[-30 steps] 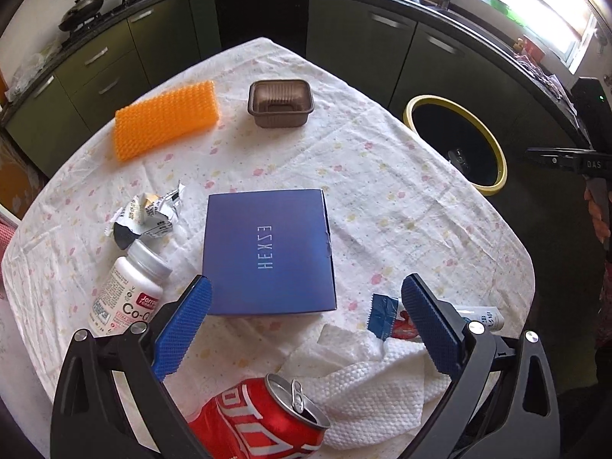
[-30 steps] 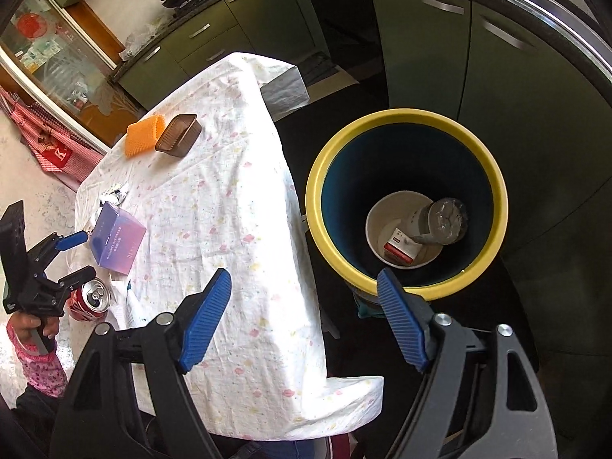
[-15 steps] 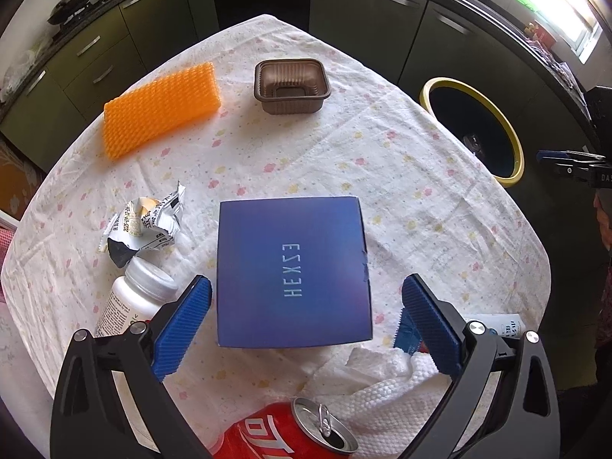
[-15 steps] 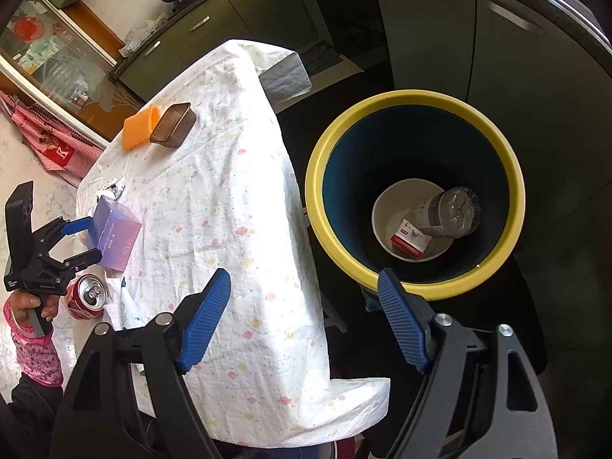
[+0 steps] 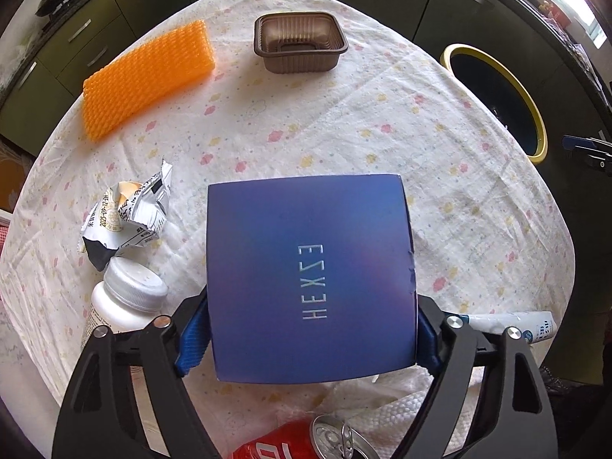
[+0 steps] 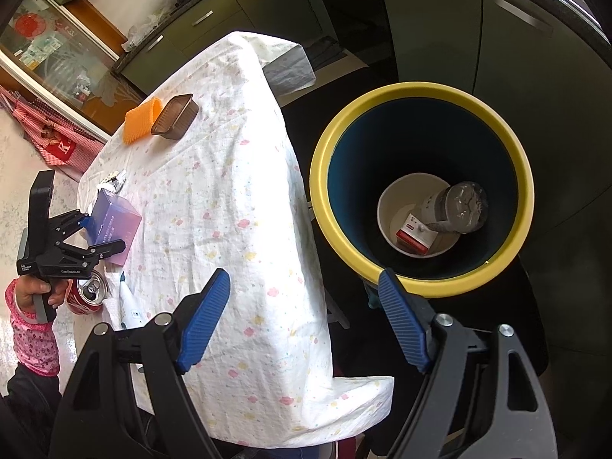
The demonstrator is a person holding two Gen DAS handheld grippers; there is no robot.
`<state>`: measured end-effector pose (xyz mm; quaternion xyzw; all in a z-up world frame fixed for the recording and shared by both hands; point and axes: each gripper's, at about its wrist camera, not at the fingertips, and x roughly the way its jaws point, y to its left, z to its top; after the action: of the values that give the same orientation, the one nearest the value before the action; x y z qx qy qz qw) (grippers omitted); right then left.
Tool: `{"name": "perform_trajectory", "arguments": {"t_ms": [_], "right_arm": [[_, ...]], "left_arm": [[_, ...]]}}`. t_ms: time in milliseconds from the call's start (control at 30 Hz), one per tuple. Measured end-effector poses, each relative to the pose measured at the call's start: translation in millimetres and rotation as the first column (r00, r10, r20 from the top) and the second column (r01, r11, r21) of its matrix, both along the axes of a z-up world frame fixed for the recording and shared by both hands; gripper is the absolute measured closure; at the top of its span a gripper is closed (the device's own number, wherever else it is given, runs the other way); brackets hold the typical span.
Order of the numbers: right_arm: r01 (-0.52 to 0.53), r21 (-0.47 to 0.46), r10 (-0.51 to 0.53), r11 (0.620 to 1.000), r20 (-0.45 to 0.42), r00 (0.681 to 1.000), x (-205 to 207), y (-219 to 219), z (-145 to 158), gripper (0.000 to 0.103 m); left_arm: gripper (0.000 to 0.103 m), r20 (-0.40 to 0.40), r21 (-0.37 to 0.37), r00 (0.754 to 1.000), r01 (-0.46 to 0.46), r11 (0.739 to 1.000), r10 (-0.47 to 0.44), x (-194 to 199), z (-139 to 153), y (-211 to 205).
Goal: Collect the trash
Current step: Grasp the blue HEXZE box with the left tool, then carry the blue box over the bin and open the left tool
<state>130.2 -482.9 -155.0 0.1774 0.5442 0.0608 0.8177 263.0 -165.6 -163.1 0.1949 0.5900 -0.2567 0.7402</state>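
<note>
A blue box (image 5: pixel 306 267) lies on the cloth-covered table (image 5: pixel 382 114). My left gripper (image 5: pixel 311 329) points down over it, its jaws closing, with the blue pads (image 5: pixel 193 340) against the box's two sides. In the right wrist view the left gripper (image 6: pixel 99 235) straddles that box (image 6: pixel 113 222). My right gripper (image 6: pixel 304 279) hangs open with nothing in it, near the rim of the yellow-rimmed bin (image 6: pixel 321 199), which stands on the floor beside the table. A white cup, a bottle and a small red packet lie in the bin.
Around the box lie a crumpled wrapper (image 5: pixel 130 210), a white pill bottle (image 5: pixel 122 302), a red can (image 5: pixel 290 447), a paper towel (image 5: pixel 382 401) and a tube (image 5: pixel 512 325). Farther back sit an orange pad (image 5: pixel 149 76) and a brown tray (image 5: pixel 300 42). Kitchen cabinets ring the table.
My left gripper moved forward and down from over the can and towel onto the blue box, and its jaws narrowed onto the box's sides. The right gripper stayed by the bin.
</note>
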Motion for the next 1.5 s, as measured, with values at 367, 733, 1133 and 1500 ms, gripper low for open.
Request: {"name": "perform_trajectory", "arguments": {"t_ms": [367, 733, 1133, 1500], "right_arm": [[-0.009, 0.006, 0.009, 1.0, 0.007, 1.0, -3, 1, -1, 0.027], [0.024, 0.014, -0.024, 1.0, 0.019, 1.0, -21, -14, 0, 0.027], [0.102, 0.001, -0.102, 0.995, 0.053, 0.993, -58, -63, -3, 0.027], [0.203, 0.055, -0.204, 0.978, 0.029, 0.978, -90, -119, -31, 0.027]], "left_arm": [[0.027, 0.069, -0.038, 0.998, 0.004, 0.999, -0.001, -12, 25, -2], [0.027, 0.136, -0.049, 0.987, 0.093, 0.994, -0.085, -42, 63, -35], [0.027, 0.154, -0.062, 0.954, 0.271, 0.961, -0.259, -46, 75, -145], [0.027, 0.078, -0.048, 0.91, 0.412, 0.91, -0.408, -17, 36, -303]]}}
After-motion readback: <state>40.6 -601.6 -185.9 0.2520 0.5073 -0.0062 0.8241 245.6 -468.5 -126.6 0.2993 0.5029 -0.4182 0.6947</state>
